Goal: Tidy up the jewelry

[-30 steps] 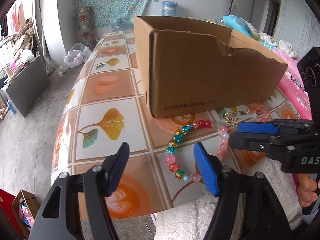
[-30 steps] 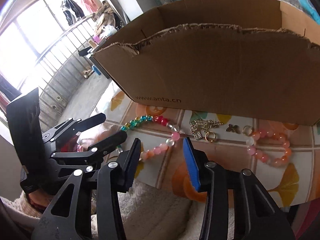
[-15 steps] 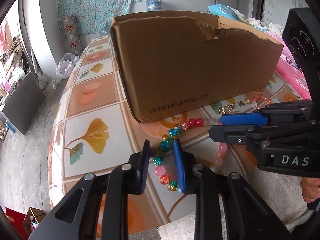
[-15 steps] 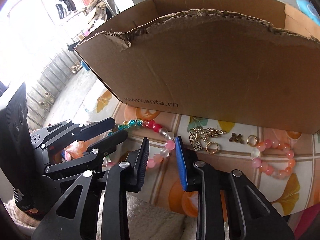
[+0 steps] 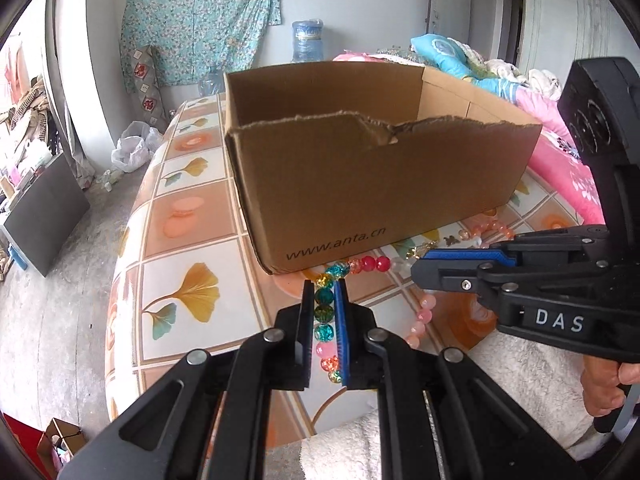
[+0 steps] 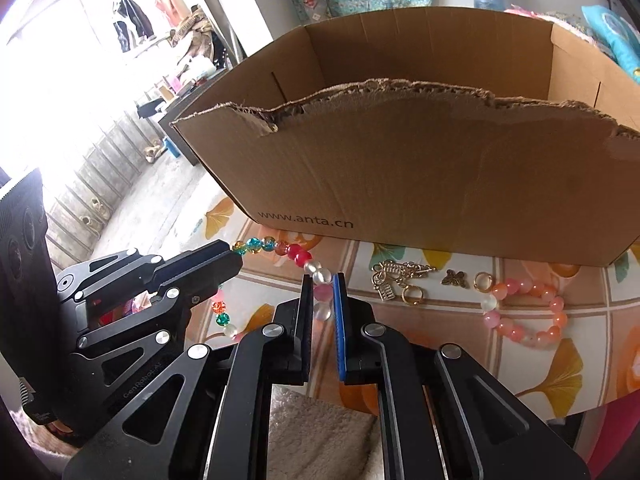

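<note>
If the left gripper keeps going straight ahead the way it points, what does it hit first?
The left gripper, shut on the multicolored bead bracelet, points at the near wall of the cardboard box. It would probably meet that wall low down, near the printed web address, though depth is hard to judge.

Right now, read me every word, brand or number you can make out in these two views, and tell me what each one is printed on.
"www.anta.cn": on the front wall of the cardboard box, low at its left end.
"DAS": white letters on the side of the right gripper; the rest is cut off.
"GenRobot.AI": faint embossed text on the left gripper body; reading uncertain.
Label on the water jug: too blurred to read.
</note>
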Tool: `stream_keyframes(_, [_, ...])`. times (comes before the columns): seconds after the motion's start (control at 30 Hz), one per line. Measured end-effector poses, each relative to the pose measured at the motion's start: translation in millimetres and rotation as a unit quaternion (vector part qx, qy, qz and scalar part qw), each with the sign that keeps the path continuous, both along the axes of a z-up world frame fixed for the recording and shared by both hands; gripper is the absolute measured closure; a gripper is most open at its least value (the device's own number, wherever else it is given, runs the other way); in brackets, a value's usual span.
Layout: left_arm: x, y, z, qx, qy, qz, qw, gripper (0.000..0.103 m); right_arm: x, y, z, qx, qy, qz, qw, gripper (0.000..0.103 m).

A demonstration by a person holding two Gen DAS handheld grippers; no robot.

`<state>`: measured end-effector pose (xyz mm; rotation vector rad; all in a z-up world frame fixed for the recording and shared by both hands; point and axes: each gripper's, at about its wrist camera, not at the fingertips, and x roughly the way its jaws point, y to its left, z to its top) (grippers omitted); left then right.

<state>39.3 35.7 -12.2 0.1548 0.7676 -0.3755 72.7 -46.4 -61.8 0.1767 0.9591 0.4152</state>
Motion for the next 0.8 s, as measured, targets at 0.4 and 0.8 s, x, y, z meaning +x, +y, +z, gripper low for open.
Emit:
stream_keyframes(0.4, [-35.1, -11.7, 59.2, -0.021, -0.07, -0.022, 0.9971, 0.094, -31.9, -28.9, 28.6, 0.022, -0.066, -0.019, 0.997, 0.095])
stream_keyframes(0.8, [-30.3, -22.4, 149.9, -0.064, -0.151, -0.064, 0.9843, 0.094, -26.0, -35.2, 93.2, 0.027, -0.176, -0.01, 0.984, 0.095])
